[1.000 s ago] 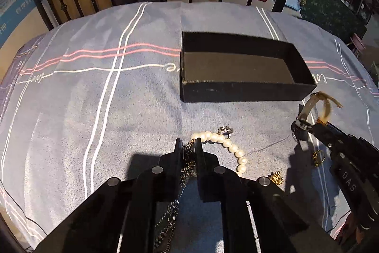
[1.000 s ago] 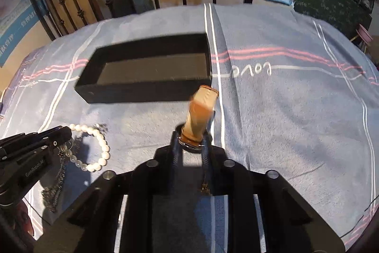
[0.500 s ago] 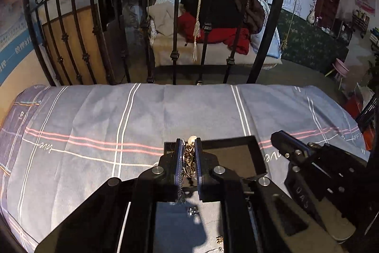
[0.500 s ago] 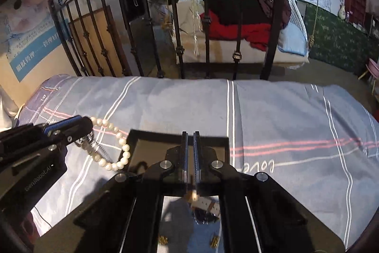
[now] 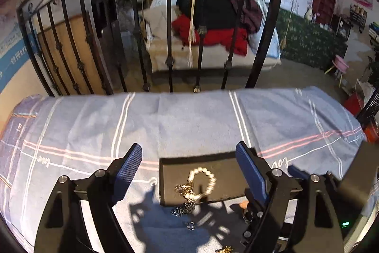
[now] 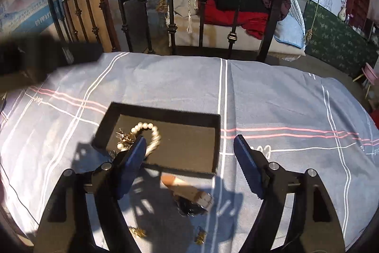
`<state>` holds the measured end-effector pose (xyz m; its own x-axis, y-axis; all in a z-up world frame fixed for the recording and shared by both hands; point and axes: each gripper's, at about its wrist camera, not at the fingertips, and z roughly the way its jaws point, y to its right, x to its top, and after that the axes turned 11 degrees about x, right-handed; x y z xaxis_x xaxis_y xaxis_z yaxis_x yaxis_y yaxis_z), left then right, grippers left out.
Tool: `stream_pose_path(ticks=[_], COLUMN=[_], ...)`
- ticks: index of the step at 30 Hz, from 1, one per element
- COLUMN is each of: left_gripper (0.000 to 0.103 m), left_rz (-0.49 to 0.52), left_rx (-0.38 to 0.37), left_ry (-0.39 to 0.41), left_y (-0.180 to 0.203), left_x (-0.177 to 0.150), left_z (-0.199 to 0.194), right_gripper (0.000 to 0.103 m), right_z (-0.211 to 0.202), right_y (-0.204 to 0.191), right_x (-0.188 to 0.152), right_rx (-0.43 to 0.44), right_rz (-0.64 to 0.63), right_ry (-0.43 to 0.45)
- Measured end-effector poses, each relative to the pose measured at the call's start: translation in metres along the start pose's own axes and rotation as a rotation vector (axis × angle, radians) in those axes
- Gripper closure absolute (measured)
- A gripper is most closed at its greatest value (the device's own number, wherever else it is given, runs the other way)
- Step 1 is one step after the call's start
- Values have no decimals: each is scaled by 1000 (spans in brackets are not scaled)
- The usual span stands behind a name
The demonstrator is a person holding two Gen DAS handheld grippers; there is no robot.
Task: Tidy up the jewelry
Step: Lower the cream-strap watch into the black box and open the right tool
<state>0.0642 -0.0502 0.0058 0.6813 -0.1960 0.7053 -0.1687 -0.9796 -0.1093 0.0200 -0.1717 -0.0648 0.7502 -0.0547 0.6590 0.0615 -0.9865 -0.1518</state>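
On the blue striped bedsheet point(image 6: 272, 91), near the middle of the bed, sits a shallow black box point(image 6: 218, 141) that serves as the collecting tray. A pearl bracelet point(image 6: 151, 134) lies inside its left part, with a gold ornament point(image 6: 124, 135) tangled at its near-left end and a dark chain point(image 5: 183, 208) trailing over the near wall onto the sheet, so that piece is only partly stowed.

Both tools hover just short of the box, pointed toward the far end of the bed. The left gripper point(image 5: 189, 170) has its jaws spread wide with nothing between them, the bracelet lying directly below. The right gripper point(image 6: 189, 153) is likewise spread wide and empty. Below it, just outside the near wall, rests a watch point(image 6: 189, 196) with a tan strap and dark face; it appears to have landed short of the box, though shadow makes its exact edge hard to judge.

Small gold pieces, probably earrings point(image 6: 200, 237), lie nearer still on the sheet, with another gold cluster point(image 6: 137, 232) to their left. These, along with the watch and the trailing chain, likely need to go into the box for the task to be complete.
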Motion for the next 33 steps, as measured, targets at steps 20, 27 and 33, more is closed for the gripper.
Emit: stream_pose_path(ticks=[20,27,33], left_gripper=[22,22,22], left_rz=[-4,19,29], left_rx=[93,86,95], left_ry=[-296,-299,-227], left_y=[-26,-15,-15], left_x=[-120,-128,-112], left_z=[56,54,27], right_gripper=[56,57,57], right_z=[55,53,18], right_y=[5,3,-4], right_x=[-73,-75,-56], right_rx=[67,89,117], right_rz=[4,16,32], right_ry=[-232,-220,-118])
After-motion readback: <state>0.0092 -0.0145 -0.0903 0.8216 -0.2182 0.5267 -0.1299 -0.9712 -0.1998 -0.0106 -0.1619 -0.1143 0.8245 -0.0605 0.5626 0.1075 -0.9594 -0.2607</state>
